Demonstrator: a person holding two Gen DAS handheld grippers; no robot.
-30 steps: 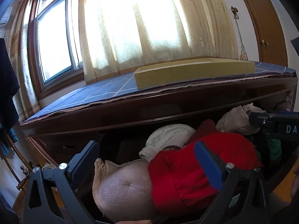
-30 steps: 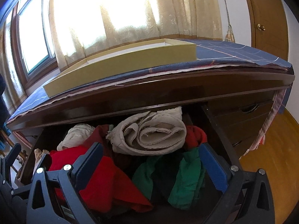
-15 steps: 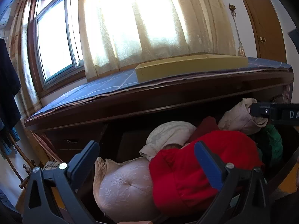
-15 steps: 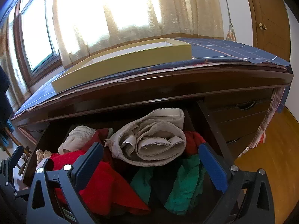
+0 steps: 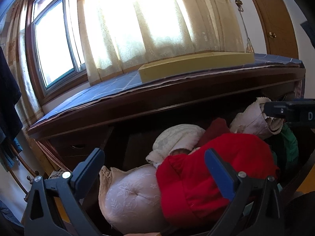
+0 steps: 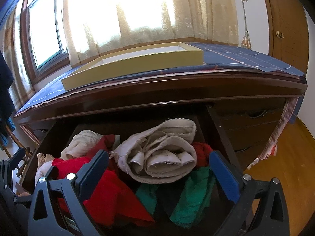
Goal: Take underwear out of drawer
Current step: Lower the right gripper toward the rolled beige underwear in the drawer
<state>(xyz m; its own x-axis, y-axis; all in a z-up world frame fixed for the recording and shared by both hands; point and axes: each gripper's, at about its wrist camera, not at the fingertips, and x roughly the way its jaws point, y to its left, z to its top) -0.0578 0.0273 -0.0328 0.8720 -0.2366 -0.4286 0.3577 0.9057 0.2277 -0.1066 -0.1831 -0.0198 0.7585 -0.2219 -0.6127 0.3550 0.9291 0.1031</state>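
Underwear heaped in open drawer (image 6: 216,129) of dark wooden dresser: rolled cream garment (image 6: 161,157) ribbed, frayed at edges; red fabric (image 5: 212,177) soft, bulky; pink lace-embossed piece (image 5: 133,194) rounded; green cloth (image 6: 193,194) crumpled at front right. Left gripper (image 5: 155,169) spread wide, nothing gripped, held above pile. Right gripper (image 6: 159,173) likewise wide, empty. Yellow tray (image 6: 137,64) seen on blue-clothed top.

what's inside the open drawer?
The drawer holds a heap of clothing: a rolled cream garment on top, red fabric, green fabric, a pink lacy piece. The drawer bottom and anything beneath the heap are covered.
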